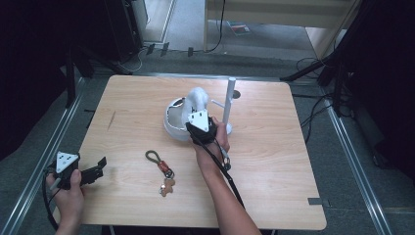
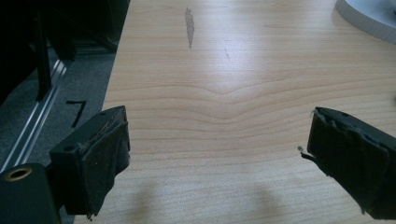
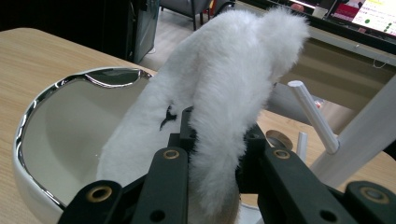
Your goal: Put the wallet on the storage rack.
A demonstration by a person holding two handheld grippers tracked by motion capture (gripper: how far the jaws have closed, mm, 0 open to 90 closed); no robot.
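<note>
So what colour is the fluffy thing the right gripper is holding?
White; the fluffy thing shows best in the right gripper view.

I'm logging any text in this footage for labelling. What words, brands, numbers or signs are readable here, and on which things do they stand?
"7": a dark mark shaped like that digit on the grey floor beside the table, in the left gripper view; it may be only tape.
Screen at the top right of the right gripper view: coloured dots and lines, too blurred to read.
Paper on the floor beyond the table, in the high view: too small to read.
</note>
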